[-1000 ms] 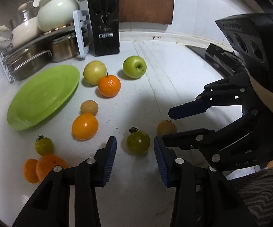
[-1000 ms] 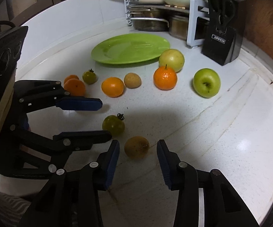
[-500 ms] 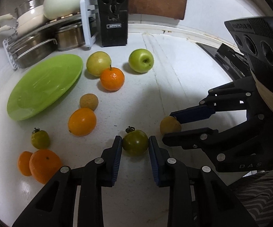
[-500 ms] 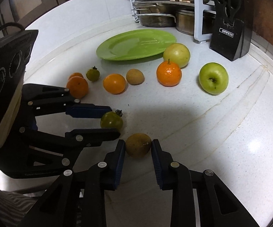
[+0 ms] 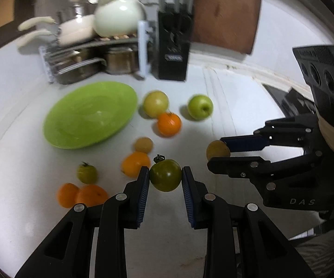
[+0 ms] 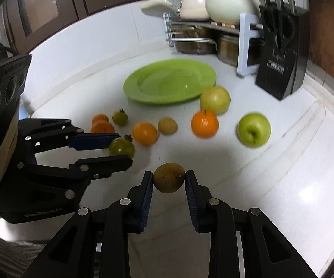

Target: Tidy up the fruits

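Your left gripper [image 5: 165, 178] has its fingers [image 5: 143, 186] closed on the dark green tomato [image 5: 165, 175], one blue pad on each side of it, and your right gripper [image 6: 169, 183] grips the brown round fruit [image 6: 169, 178] the same way between its fingers [image 6: 147, 191]; both fruits sit nearer to you than the green plate [image 6: 167, 82], and whether either is clear of the white counter [image 6: 282, 162] you cannot tell from these views. Between the held fruits and the plate lie an orange [image 6: 144, 133] and a small tan fruit [image 6: 167, 125], with a second green tomato [image 6: 120, 117] and two more oranges [image 6: 102, 125] off to the left of them. Closer to the plate's right side, a stemmed orange [image 6: 204, 123] rests just in front of a yellow-green apple [image 6: 215, 99] that sits beside the plate's rim, and a brighter green apple [image 6: 254, 129] lies apart, further right. Beyond the plate stand a rack of pots [image 6: 194, 37] and a black knife block [image 6: 281, 53].
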